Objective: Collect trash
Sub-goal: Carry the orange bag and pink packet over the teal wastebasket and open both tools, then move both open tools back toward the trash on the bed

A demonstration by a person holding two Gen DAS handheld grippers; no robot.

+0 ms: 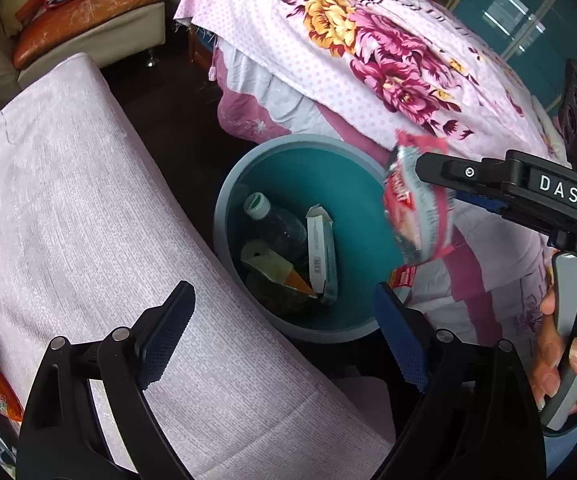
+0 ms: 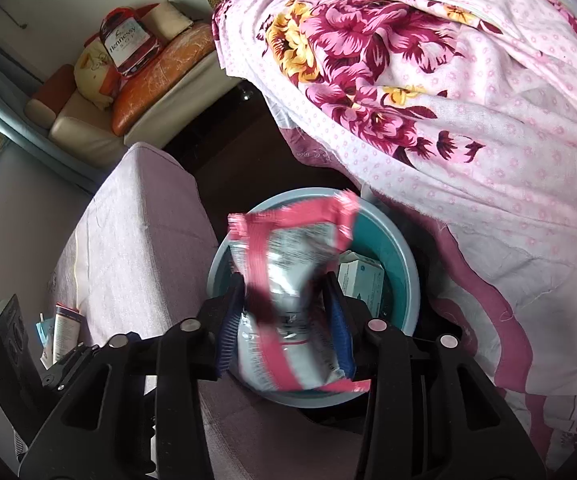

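A blue-grey trash bin [image 1: 224, 216] with a teal inside stands on the floor between a pink-covered seat and a bed. It holds a plastic bottle [image 1: 276, 224], a white carton [image 1: 320, 256] and a paper wrapper [image 1: 276, 268]. My right gripper [image 2: 284, 320] is shut on a red and silver snack bag [image 2: 288, 288], held just above the bin [image 2: 408, 272]. In the left wrist view the bag [image 1: 416, 208] hangs at the bin's right rim under the right gripper [image 1: 428, 184]. My left gripper [image 1: 284, 328] is open and empty, near the bin's front rim.
A pink-covered seat [image 1: 88, 200] lies left of the bin. A floral bedsheet [image 1: 368, 60] hangs over the bed on the right. A sofa with cushions and a bag [image 1: 72, 4] stands at the back. An orange packet [image 1: 0, 400] and a carton [image 2: 64, 328] lie at the left.
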